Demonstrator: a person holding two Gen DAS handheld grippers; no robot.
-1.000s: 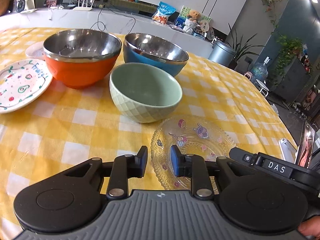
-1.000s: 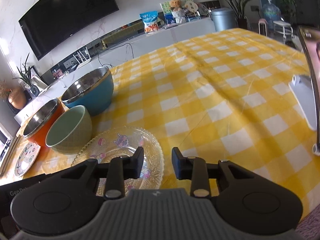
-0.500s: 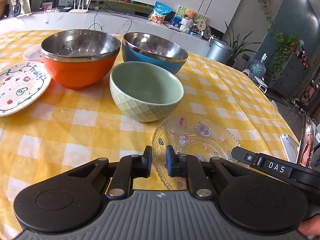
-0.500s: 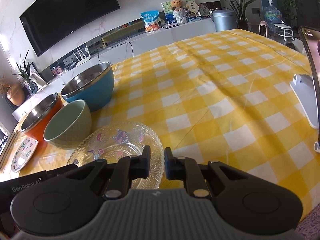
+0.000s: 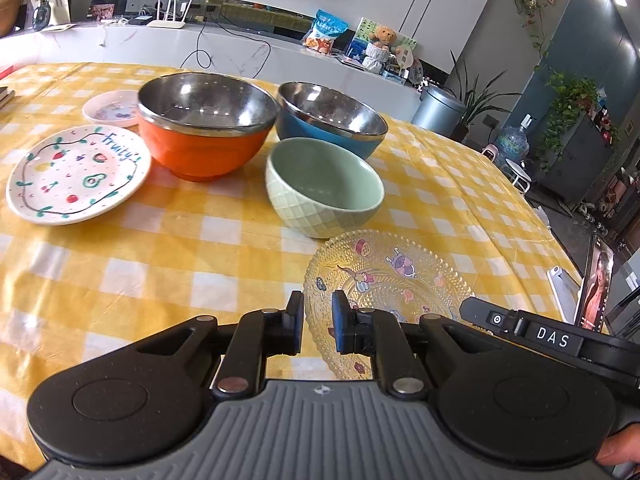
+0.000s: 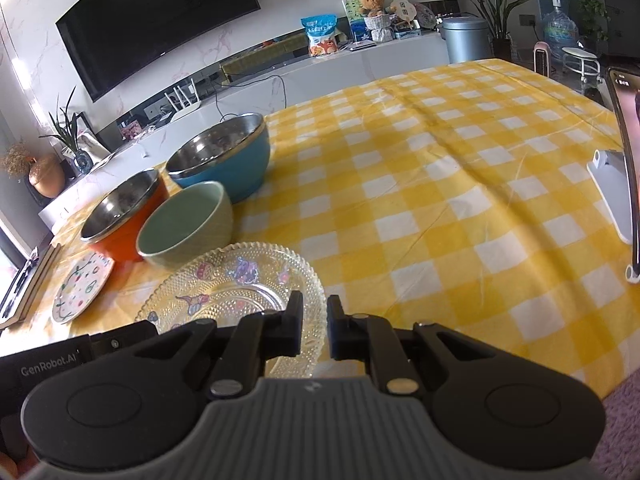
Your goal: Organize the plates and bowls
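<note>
A clear glass plate with cartoon prints is held from both sides. My left gripper is shut on its left rim, and my right gripper is shut on its right rim. Just beyond the plate stands a pale green bowl. Behind that are an orange steel-lined bowl and a blue one. A white "Fruity" plate lies at the left, with a small pink plate behind it.
Everything sits on a table under a yellow checked cloth. A phone on a white stand is at the right edge. Books or a tray lie at the far left edge. A person's fingertip shows at the bottom right.
Both pairs of jaws narrowed onto the glass plate's rims. The plate then travelled with the grippers, while the bowls shifted right and farther off in the left wrist view.
</note>
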